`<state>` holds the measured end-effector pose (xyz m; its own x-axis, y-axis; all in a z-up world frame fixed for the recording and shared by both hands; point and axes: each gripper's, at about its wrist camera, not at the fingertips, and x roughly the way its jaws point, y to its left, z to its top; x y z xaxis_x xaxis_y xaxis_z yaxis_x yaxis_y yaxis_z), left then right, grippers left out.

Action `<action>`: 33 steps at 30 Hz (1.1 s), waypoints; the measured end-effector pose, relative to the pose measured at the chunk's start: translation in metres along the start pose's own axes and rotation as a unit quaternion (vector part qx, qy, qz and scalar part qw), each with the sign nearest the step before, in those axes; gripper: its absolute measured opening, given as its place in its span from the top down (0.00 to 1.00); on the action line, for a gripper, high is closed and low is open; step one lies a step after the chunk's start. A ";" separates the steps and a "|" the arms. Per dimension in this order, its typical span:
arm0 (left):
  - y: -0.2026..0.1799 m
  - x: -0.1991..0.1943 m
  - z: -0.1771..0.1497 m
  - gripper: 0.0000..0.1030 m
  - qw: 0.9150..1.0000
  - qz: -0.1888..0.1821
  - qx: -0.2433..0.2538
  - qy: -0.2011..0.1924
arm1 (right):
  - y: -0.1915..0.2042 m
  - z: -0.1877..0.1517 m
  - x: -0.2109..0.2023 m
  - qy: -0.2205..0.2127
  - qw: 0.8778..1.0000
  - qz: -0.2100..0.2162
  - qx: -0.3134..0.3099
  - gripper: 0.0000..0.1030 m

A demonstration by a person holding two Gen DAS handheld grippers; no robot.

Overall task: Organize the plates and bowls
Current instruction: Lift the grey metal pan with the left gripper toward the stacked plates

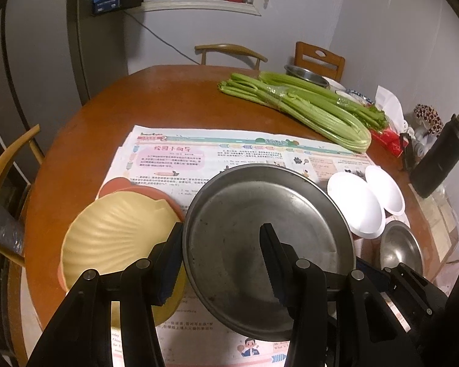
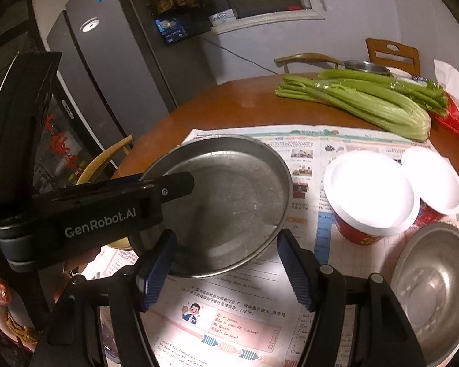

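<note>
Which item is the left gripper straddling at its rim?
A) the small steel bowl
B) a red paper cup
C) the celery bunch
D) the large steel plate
D: in the left wrist view the left gripper has one finger outside and one inside the rim of the large steel plate.

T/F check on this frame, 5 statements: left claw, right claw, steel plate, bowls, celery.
1. The left claw has the steel plate rim between its fingers. True.
2. The right claw is shut on a red bowl. False: it is open and holds nothing.
3. Two red bowls with white insides sit on the newspaper. True.
4. The celery lies inside the steel plate. False: it lies on the table, beyond the newspaper.
5. The small steel bowl is stacked in the cream shell-shaped dish. False: they are apart, on opposite sides of the steel plate.
</note>
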<state>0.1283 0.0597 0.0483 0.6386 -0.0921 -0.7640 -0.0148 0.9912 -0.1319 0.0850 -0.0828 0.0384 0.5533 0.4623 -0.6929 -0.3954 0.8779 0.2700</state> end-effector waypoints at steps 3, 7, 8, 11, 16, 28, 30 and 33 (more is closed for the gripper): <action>0.006 -0.010 -0.002 0.52 1.000 0.003 -0.007 -0.009 | 0.006 0.004 -0.003 -0.004 1.000 0.003 -0.011 0.34; 0.017 -0.019 -0.004 0.52 1.000 0.015 -0.018 -0.014 | 0.019 0.009 -0.002 -0.005 1.000 0.012 -0.027 0.34; 0.021 -0.022 -0.005 0.52 0.999 0.018 -0.023 -0.015 | 0.022 0.011 -0.001 -0.003 0.999 0.016 -0.032 0.34; 0.032 -0.030 -0.007 0.52 0.999 0.025 -0.033 -0.021 | 0.033 0.014 0.003 -0.003 0.999 0.021 -0.045 0.34; 0.050 -0.040 -0.011 0.52 0.998 0.034 -0.046 -0.030 | 0.050 0.018 0.012 0.002 0.997 0.031 -0.064 0.34; 0.085 -0.038 -0.022 0.52 0.996 0.059 -0.068 -0.023 | 0.078 0.019 0.044 0.023 0.994 0.050 -0.091 0.34; 0.089 -0.036 -0.023 0.52 0.995 0.062 -0.072 -0.022 | 0.081 0.019 0.047 0.025 0.994 0.051 -0.093 0.34; 0.094 -0.033 -0.025 0.52 0.995 0.064 -0.076 -0.020 | 0.083 0.022 0.054 0.029 0.994 0.052 -0.097 0.34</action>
<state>0.0871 0.1533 0.0454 0.6538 0.0406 -0.7556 -0.2128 0.9681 -0.1321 0.0986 0.0181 0.0383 0.4610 0.5358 -0.7073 -0.5848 0.7830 0.2119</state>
